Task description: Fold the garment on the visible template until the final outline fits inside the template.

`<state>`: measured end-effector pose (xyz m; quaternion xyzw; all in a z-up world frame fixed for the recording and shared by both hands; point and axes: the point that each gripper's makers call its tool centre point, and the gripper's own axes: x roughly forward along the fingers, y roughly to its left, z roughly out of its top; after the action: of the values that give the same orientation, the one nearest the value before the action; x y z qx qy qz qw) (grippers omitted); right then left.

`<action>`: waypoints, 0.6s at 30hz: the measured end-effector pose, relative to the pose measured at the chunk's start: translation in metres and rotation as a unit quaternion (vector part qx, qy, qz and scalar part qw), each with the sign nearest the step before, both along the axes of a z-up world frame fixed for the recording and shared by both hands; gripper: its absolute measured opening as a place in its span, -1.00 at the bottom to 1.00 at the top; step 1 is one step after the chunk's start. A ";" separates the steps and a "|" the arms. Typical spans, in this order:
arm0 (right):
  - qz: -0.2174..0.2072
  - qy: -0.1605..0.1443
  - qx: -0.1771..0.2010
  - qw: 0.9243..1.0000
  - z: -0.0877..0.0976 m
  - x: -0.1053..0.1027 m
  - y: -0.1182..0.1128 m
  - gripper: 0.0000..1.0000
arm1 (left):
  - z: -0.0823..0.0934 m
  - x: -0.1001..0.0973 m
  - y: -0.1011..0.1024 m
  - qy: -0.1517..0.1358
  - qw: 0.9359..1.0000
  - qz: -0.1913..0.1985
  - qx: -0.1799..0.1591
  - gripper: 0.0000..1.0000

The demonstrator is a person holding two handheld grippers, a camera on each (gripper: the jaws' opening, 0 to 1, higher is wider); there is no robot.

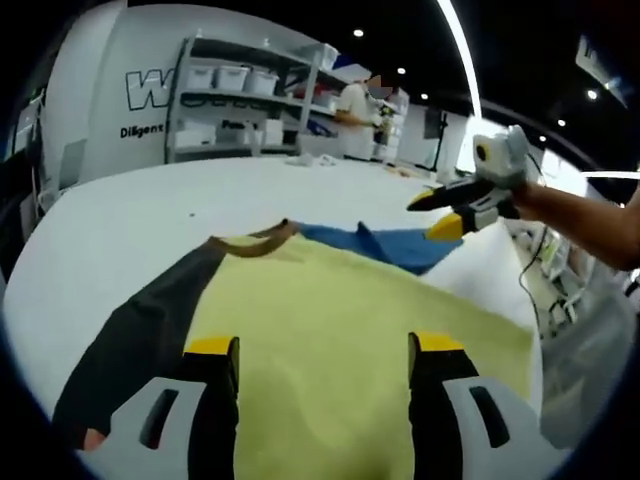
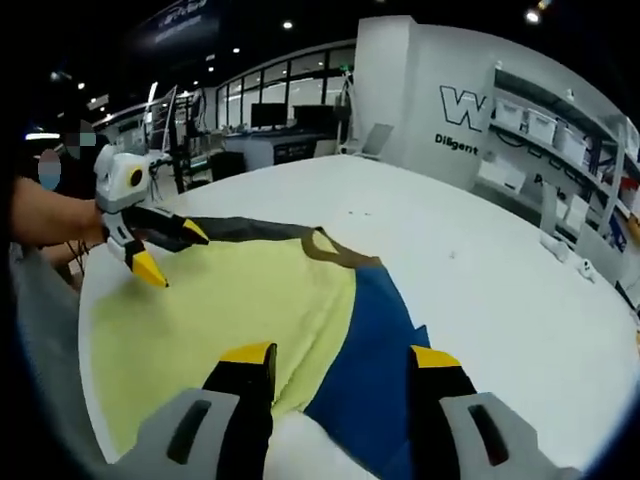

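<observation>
Shirt (image 1: pixel 350 330) flat on table (image 1: pixel 120 220), no fold started. My left gripper (image 1: pixel 325 350) and right gripper (image 2: pixel 340 362) hover, jaws apart, empty. Next: grab blue sleeve (image 2: pixel 370 370), fold inward.

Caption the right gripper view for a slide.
Right gripper open above a yellow, blue and dark T-shirt on a white table, left gripper open alongside.

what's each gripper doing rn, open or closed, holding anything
Left gripper: open, holding nothing, above the yellow shirt.
Right gripper: open, holding nothing, over the shirt's blue sleeve.
</observation>
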<state>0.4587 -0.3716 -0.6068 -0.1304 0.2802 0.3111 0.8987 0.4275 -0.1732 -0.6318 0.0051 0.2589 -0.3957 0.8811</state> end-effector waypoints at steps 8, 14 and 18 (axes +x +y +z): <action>-0.012 0.005 0.009 1.000 -0.010 0.031 0.000 -0.06 | -0.011 0.007 -0.002 0.010 1.000 0.004 0.001 0.26; -0.001 0.005 0.011 1.000 -0.012 0.050 0.013 -0.19 | -0.015 0.015 0.000 0.013 1.000 0.011 -0.001 0.24; -0.011 0.005 0.018 1.000 -0.017 0.064 0.019 -0.39 | -0.019 0.014 -0.001 0.018 1.000 0.011 0.001 0.23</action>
<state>0.5228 -0.3526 -0.6235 -0.1099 0.2805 0.3070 0.9027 0.4412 -0.1740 -0.6512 -0.0036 0.2755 -0.3856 0.8806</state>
